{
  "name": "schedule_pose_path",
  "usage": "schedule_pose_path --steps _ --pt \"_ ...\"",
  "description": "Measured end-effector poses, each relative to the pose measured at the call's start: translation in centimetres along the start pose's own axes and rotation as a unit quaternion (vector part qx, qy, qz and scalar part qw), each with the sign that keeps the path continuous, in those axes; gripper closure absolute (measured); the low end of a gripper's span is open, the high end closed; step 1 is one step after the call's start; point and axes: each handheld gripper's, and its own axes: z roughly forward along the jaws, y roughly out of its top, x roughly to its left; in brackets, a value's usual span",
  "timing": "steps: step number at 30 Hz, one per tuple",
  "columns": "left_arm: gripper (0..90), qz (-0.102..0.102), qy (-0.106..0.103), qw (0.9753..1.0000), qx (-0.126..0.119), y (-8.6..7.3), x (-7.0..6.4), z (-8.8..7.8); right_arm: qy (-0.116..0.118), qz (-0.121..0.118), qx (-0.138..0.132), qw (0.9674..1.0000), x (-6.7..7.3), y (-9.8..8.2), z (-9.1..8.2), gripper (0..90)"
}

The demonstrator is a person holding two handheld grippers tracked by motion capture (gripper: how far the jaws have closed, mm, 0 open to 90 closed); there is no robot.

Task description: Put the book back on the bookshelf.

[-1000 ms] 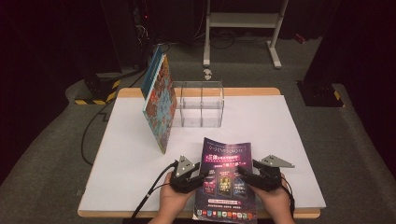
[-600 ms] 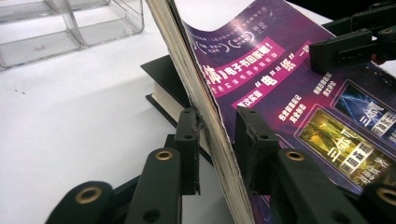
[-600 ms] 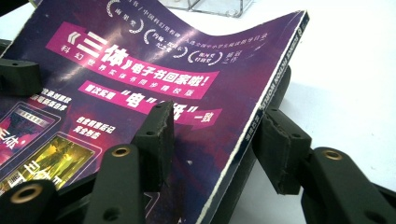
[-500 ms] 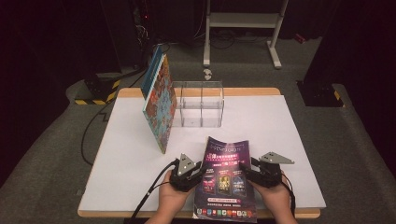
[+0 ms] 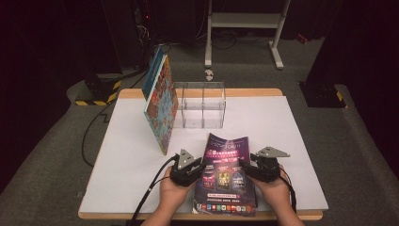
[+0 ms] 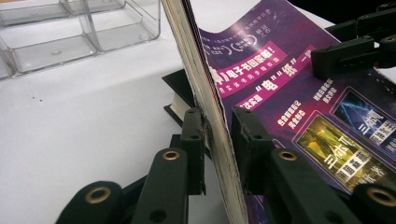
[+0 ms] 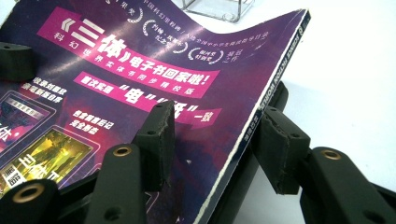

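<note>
Magazine (image 5: 226, 175), fingers of both grippers clamping its edges, lies before clear organizer (image 5: 201, 104) and leaning book (image 5: 161, 104).

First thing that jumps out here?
The purple magazine at the table's near edge, gripped at its sides by the left gripper and right gripper. Behind it, a colourful book leans against a clear organizer.

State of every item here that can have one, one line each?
Purple glossy magazine: closed, far end bowed upward, gripped at both side edges.
Left gripper: shut on the page edge.
Right gripper: straddling the spine edge.
Colourful hardcover book: closed, leaning upright.
Clear plastic divided organiser: empty.
</note>
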Motion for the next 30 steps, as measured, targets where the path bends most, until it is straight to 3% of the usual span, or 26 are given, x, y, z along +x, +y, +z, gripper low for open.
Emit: schedule_pose_path --steps 15,19,21,24,27,30 --pt "72.0 -0.008 0.015 0.9998 -0.007 0.3 1.0 0.5 0.003 0.007 -0.004 1.0 -0.5 0.8 1.3 47.1" --pt "60.2 -0.024 0.027 0.9993 -0.007 -0.1 1.2 0.4 0.007 0.021 -0.007 0.9997 -0.9 0.5 1.4 42.4" --pt "54.7 -0.027 0.02 0.9994 -0.01 -0.5 1.4 0.0 0.007 0.028 -0.005 0.9996 -0.9 0.3 1.2 38.5" --pt "44.5 -0.036 0.024 0.999 -0.015 -1.1 1.5 -0.6 0.012 0.022 -0.007 0.9997 -0.6 -0.4 0.8 35.0" --pt "34.2 -0.061 0.007 0.9981 -0.003 -1.7 1.6 -0.7 0.02 0.027 -0.012 0.9994 -0.3 -1.2 0.2 30.8" --pt "27.6 -0.06 -0.005 0.9982 0.008 -2.4 1.3 -0.5 0.03 0.031 -0.009 0.999 -0.2 -1.8 -0.3 26.1"
